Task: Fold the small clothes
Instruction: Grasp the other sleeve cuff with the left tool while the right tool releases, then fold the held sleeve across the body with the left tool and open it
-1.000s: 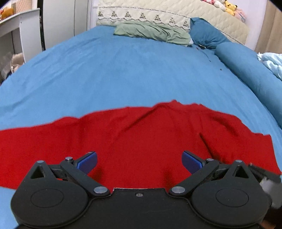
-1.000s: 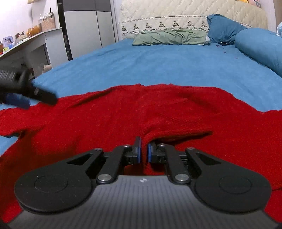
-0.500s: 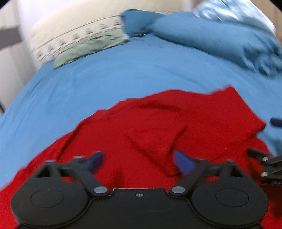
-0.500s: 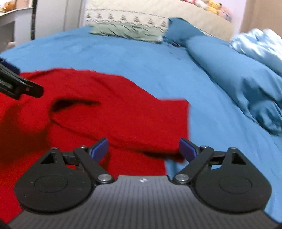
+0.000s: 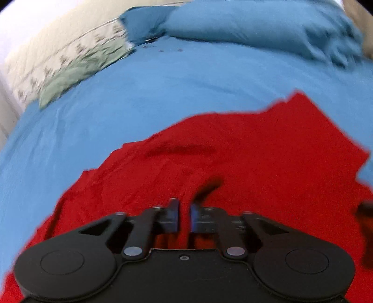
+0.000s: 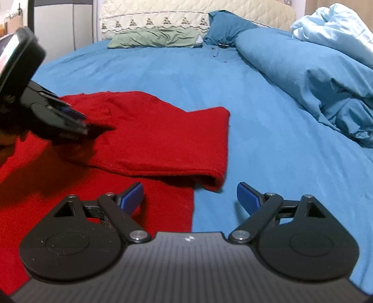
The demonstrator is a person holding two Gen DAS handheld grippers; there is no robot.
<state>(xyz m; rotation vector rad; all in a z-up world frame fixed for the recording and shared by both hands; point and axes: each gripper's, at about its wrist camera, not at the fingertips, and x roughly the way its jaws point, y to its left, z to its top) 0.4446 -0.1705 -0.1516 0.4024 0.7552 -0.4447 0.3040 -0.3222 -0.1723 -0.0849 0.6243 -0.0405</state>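
Observation:
A red knitted garment (image 5: 233, 151) lies spread on the blue bed. Its right part (image 6: 163, 139) is folded over onto the body, with a thick folded edge toward me. In the left wrist view my left gripper (image 5: 184, 214) is shut, with a pinched ridge of the red cloth between its pads. The right wrist view shows the same left gripper (image 6: 81, 127) at the left, tips down on the red cloth. My right gripper (image 6: 189, 198) stands wide open and holds nothing. It hovers over the garment's right edge, where red meets the blue sheet, just short of the fold.
The blue sheet (image 6: 256, 116) stretches wide to the right and beyond the garment. A rolled blue duvet (image 6: 303, 70) and a pale blue cloth (image 6: 333, 28) lie along the right. At the head of the bed are a green pillow (image 6: 153, 37) and a quilted headboard (image 6: 163, 11).
My left gripper swung right over the garment, rolled, and closed on the red cloth. My right gripper let go of the fold, opened wide and moved to the garment's right edge.

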